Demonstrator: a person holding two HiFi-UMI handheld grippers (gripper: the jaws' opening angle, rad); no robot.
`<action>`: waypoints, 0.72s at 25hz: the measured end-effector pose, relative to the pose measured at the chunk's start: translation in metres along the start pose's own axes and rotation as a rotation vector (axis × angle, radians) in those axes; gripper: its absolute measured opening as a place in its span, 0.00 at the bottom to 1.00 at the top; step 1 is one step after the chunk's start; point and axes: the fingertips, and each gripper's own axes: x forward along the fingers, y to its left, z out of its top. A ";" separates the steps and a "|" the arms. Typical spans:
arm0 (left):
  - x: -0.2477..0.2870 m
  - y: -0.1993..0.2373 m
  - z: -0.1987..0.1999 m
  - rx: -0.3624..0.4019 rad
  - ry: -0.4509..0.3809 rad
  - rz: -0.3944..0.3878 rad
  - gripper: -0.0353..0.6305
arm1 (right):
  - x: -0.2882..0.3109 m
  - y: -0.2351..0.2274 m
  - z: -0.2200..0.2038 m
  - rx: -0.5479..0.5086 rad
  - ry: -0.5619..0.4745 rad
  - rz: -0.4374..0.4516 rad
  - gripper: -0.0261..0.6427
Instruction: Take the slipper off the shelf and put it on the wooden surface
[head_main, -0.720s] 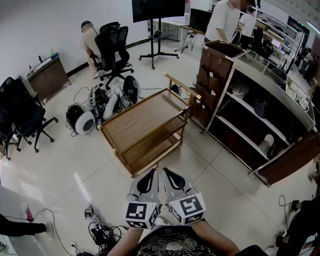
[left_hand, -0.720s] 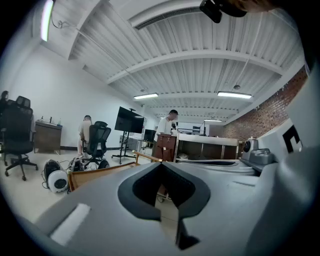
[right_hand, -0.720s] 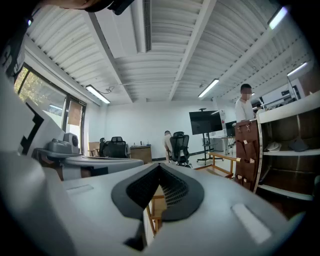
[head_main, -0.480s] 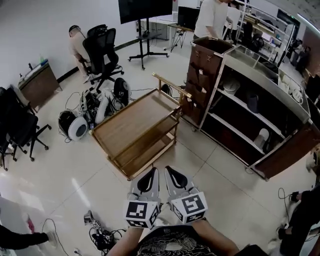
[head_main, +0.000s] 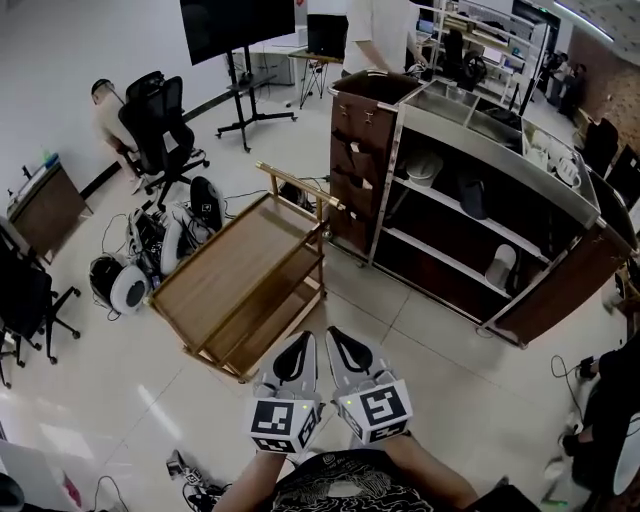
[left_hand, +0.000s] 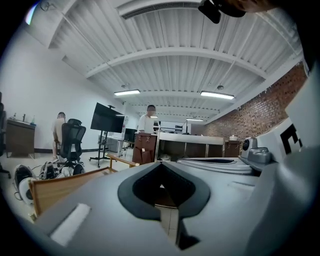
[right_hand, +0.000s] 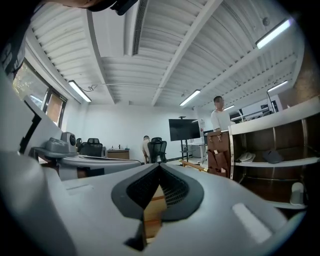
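Wooden cart (head_main: 235, 265), at left, offers the wooden surface; at centre, the left gripper (head_main: 298, 350) and the right gripper (head_main: 340, 348) are held side by side, each with jaws closed on nothing. At right, the slipper (head_main: 472, 196), probably the dark flat item on the upper level of the shelf unit (head_main: 480, 150), lies well apart from both. It is likely light, soft and bendable, best pinched across the sole's edge.

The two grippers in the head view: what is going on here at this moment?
A person holds the left gripper and the right gripper side by side, close to the body. Both are shut and empty. The wooden cart stands ahead, with the shelf unit to its right. Neither gripper is near the shelves.
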 end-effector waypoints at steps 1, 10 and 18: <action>0.008 -0.003 0.000 0.003 0.003 -0.008 0.05 | 0.002 -0.007 0.000 0.003 0.002 -0.007 0.04; 0.069 -0.016 -0.003 0.017 0.040 -0.069 0.05 | 0.017 -0.070 -0.002 0.033 0.007 -0.076 0.04; 0.133 -0.043 -0.005 0.024 0.074 -0.138 0.05 | 0.021 -0.139 0.000 0.041 0.005 -0.154 0.04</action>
